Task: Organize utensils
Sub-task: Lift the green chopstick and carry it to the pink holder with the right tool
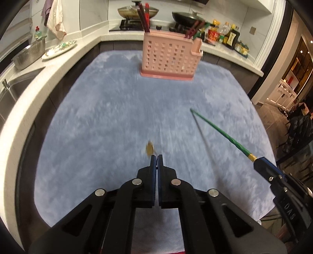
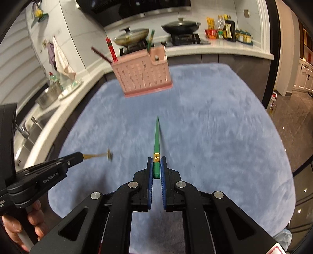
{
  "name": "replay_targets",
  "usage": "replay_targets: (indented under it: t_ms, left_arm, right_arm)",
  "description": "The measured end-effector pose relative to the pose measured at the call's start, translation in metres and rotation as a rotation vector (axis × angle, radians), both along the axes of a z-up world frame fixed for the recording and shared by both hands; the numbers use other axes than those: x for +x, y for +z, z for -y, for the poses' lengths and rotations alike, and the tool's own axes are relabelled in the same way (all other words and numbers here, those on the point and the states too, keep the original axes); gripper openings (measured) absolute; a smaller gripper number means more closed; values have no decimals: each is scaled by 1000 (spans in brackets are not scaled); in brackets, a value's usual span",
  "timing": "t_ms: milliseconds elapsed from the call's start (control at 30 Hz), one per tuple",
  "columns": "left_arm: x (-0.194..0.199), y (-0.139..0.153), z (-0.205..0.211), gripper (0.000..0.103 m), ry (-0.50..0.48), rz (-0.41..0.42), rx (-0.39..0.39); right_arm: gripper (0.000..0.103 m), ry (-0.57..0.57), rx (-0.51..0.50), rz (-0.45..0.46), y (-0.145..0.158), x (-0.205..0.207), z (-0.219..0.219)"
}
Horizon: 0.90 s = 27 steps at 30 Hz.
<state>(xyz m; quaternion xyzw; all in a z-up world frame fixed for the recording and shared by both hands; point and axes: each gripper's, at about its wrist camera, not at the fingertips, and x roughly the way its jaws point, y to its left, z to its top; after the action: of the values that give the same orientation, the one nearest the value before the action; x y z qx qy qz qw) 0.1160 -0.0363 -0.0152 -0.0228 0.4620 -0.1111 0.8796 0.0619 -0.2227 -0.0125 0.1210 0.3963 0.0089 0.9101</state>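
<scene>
A pink perforated utensil holder (image 1: 170, 56) stands at the far side of the blue-grey mat (image 1: 93, 121), with red and dark chopsticks (image 1: 144, 18) sticking up from it. My left gripper (image 1: 156, 156) is shut on a small gold utensil (image 2: 101, 155), a thin handle with a rounded end, blurred ahead of the tips. My right gripper (image 2: 156, 162) is shut on the thick end of a green chopstick (image 2: 156, 136) with a gold band; its tip points toward the holder (image 2: 142, 76). Both grippers hang above the mat, well short of the holder. A hand (image 2: 33, 220) holds the left gripper's handle.
A white counter (image 1: 25, 91) curves around the mat's left and back. On it sit a steel pot (image 1: 29, 55), a plate (image 1: 58, 49), a sink (image 1: 9, 91), a stove with two pans (image 1: 137, 11), and bottles (image 1: 227, 35) at the back right. A floor (image 2: 299, 125) opens on the right.
</scene>
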Motion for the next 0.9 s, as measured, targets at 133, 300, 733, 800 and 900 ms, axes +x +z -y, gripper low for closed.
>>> replay_targets:
  t_ms: [133, 300, 733, 800, 900]
  left_arm:
    - [14, 29, -6, 1, 0, 40, -11]
    - [36, 64, -7, 1, -17, 81, -29]
    - [114, 131, -7, 1, -55, 109, -99]
    - [129, 142, -4, 1, -53, 128, -96]
    - [153, 158, 0, 1, -49, 155, -95]
  right_arm:
    - [7, -3, -1, 65, 29, 13, 6]
    - [7, -4, 24, 132, 61, 36, 15]
    - [7, 0, 82, 280, 135, 113, 28]
    - [7, -7, 91, 315, 151, 129, 30]
    - [7, -21, 74, 363, 172, 154, 30]
